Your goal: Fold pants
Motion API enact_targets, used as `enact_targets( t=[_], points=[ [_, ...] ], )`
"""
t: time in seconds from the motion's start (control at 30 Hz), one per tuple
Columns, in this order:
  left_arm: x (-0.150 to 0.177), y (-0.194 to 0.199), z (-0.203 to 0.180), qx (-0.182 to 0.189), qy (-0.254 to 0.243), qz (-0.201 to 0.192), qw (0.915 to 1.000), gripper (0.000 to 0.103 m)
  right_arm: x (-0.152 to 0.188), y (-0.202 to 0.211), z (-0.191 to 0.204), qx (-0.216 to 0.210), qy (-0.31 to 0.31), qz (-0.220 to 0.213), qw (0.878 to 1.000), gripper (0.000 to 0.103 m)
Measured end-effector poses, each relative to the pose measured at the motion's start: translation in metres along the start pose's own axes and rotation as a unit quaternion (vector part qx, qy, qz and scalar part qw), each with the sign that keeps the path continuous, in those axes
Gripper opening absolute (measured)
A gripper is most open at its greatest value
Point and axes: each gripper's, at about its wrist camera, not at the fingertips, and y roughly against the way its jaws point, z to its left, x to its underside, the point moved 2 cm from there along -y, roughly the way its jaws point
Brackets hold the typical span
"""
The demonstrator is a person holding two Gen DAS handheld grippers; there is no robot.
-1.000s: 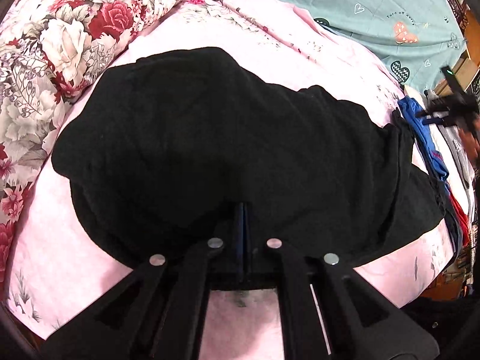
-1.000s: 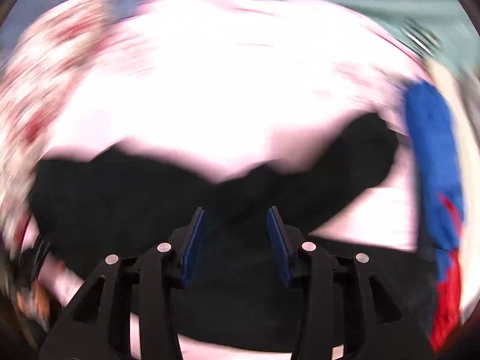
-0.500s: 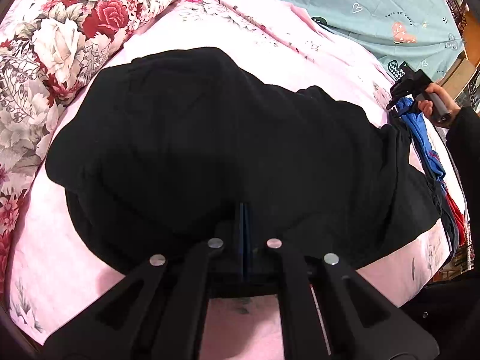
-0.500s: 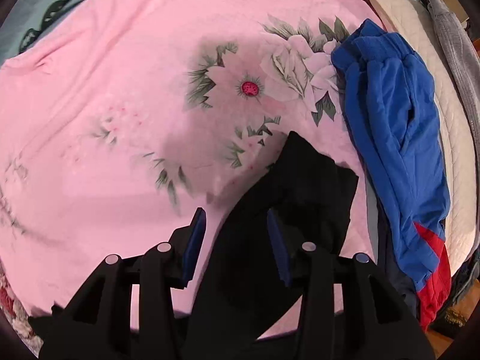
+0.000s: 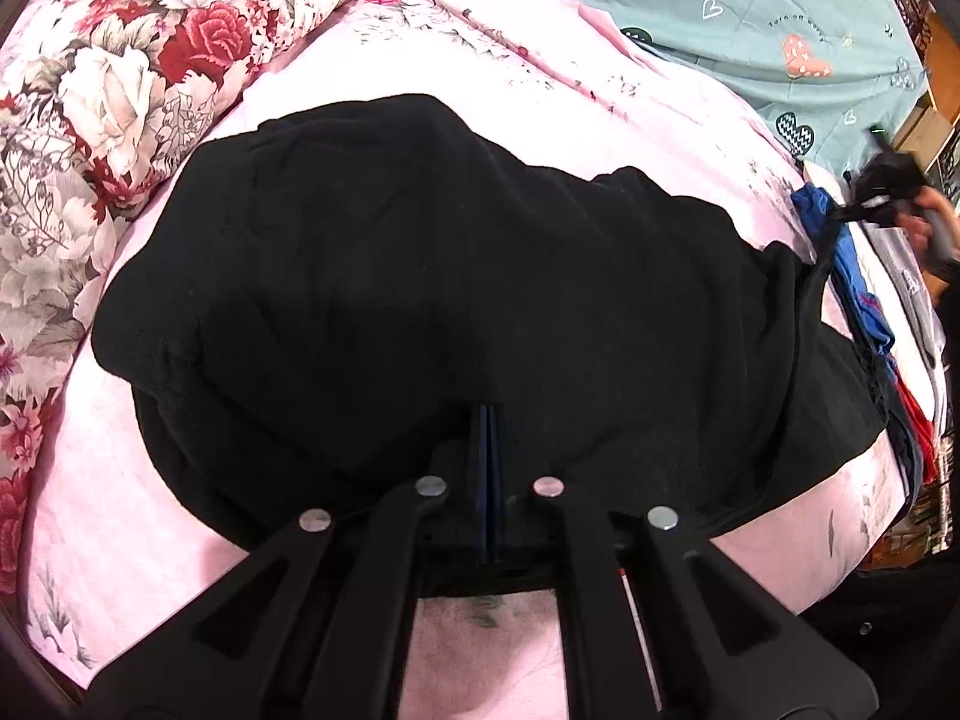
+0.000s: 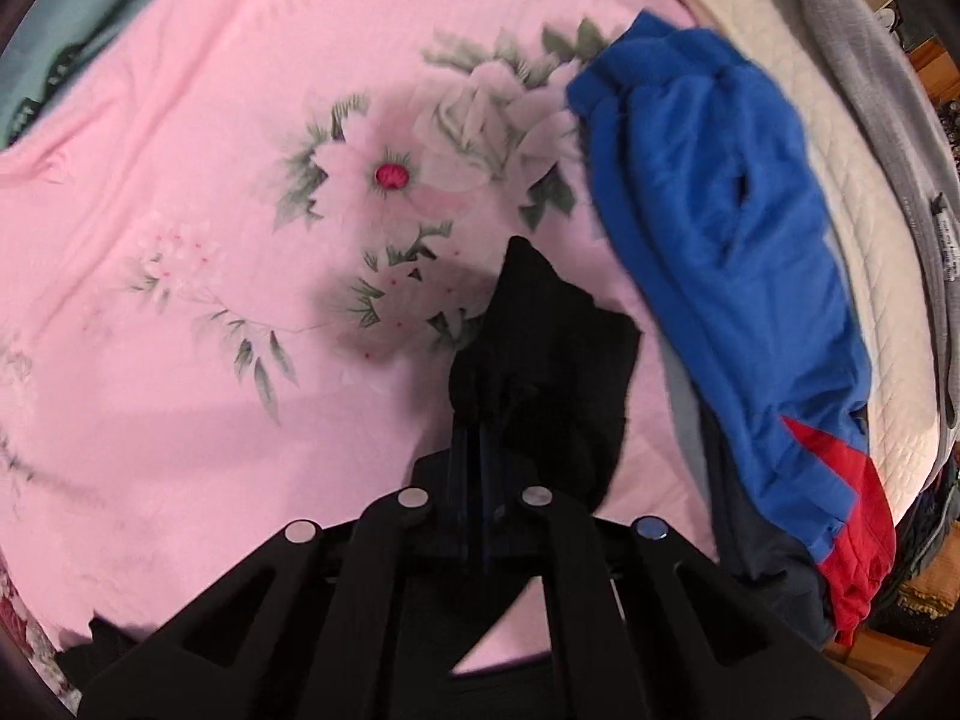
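Observation:
Black pants (image 5: pixel 420 276) lie spread in a wide heap on the pink floral bed sheet (image 5: pixel 600 84). My left gripper (image 5: pixel 489 420) is shut on their near edge, blue pads pressed together. In the right wrist view my right gripper (image 6: pixel 474 414) is shut on a far corner of the black pants (image 6: pixel 540 360), which sticks up between the fingers. The right gripper (image 5: pixel 882 180) also shows at the far right of the left wrist view, held by a hand (image 5: pixel 936 222).
A floral quilt (image 5: pixel 120 72) lies along the left, a teal sheet (image 5: pixel 750 12) at the back. A pile of blue-and-red clothing (image 6: pixel 720 228), a cream quilted pad (image 6: pixel 840 180) and a grey garment (image 6: pixel 888 72) crowds the right side of the bed.
My right gripper, open half a second ago around the pants corner, has closed on it. The left gripper stays shut on the near edge; the pants have barely shifted.

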Motion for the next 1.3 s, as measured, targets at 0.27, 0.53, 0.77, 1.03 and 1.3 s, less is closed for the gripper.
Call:
enact_targets(
  t=[0.27, 0.53, 0.77, 1.03, 1.3],
  points=[
    [0.0, 0.002, 0.001, 0.005, -0.012, 0.012, 0.9998, 0.004, 0.096, 0.12, -0.093, -0.084, 0.004, -0.118, 0.989, 0.003],
    [0.0, 0.004, -0.002, -0.004, -0.027, 0.034, 0.999, 0.004, 0.228, 0.042, -0.208, -0.108, -0.067, -0.095, 0.987, 0.003],
    [0.0, 0.004, -0.01, -0.034, -0.033, 0.038, 0.9982, 0.004, 0.272, -0.015, -0.245, -0.172, -0.122, -0.086, 0.974, 0.002],
    [-0.003, 0.02, -0.034, -0.024, -0.048, 0.035, 0.9979, 0.004, 0.293, 0.004, -0.244, -0.171, -0.1, -0.103, 0.975, 0.002],
    [-0.017, 0.002, -0.127, 0.048, -0.123, 0.021, 0.991, 0.005, 0.304, 0.011, -0.231, -0.06, -0.048, -0.101, 0.992, 0.039]
  ],
)
